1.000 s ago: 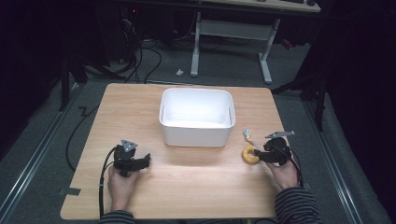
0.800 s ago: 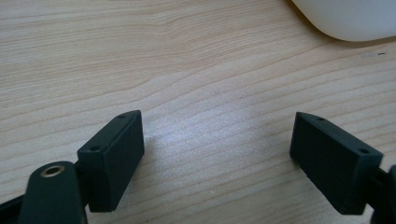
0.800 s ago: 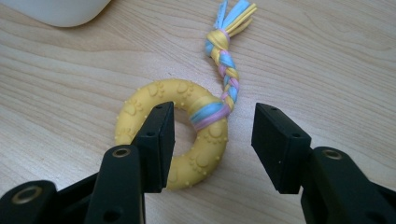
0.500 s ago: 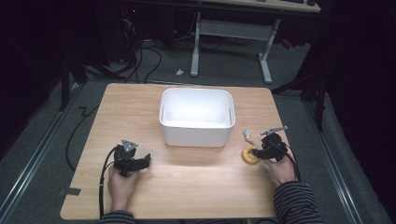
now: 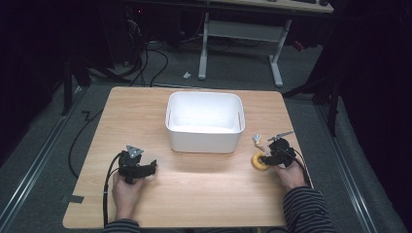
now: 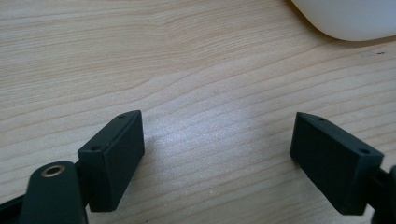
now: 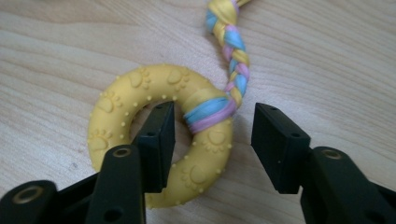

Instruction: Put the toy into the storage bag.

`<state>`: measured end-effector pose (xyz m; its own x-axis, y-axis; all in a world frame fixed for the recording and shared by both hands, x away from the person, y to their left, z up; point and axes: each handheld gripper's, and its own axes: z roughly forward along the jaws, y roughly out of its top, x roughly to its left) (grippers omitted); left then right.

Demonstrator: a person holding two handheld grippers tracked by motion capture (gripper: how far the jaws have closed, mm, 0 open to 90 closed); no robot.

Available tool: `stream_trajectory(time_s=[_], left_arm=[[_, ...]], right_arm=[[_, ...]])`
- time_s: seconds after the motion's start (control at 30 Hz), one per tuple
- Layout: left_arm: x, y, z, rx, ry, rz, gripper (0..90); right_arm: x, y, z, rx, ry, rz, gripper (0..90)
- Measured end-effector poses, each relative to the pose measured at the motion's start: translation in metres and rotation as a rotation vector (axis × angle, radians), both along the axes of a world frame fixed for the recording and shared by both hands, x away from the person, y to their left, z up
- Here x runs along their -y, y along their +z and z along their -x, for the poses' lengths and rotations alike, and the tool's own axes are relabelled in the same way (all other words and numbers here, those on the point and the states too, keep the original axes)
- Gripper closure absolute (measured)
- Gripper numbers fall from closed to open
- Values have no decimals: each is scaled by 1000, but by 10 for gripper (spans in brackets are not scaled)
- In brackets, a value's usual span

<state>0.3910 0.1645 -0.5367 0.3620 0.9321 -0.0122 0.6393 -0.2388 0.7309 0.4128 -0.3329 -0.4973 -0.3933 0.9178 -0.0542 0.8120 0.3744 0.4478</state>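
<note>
A yellow rubber ring toy (image 7: pixel 154 140) with paw prints lies on the wooden table (image 5: pixel 204 189), tied to a braided yellow, blue and pink rope (image 7: pixel 231 42). My right gripper (image 7: pixel 212 140) is open and straddles the ring's right side: one jaw sits in the ring's hole, the other outside it. From above, the ring toy (image 5: pixel 258 162) lies at the right, with the right gripper (image 5: pixel 270 158) right over its near side. My left gripper (image 5: pixel 151 167) rests on the table at the left, open, with bare wood between the jaws (image 6: pixel 217 156).
A white plastic bin (image 5: pixel 205 141) stands at the middle of the table, between the two grippers and a little beyond them; its corner (image 6: pixel 345 18) shows in the left gripper view. Table edges lie close on the right.
The right gripper has slid left and closer onto the ring toy, so its jaws now straddle the ring. The left gripper has stayed still.
</note>
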Motion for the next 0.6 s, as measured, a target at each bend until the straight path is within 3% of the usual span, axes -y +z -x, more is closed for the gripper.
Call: stream_trajectory(time_s=[0.2,0.6], left_arm=[[0,0,0,0,0,0,180],[0,0,0,0,0,-1,179]], right_arm=[[1,-2,-1,-24,20,-24,631],[0,-1,1,-11,31,-29,654]])
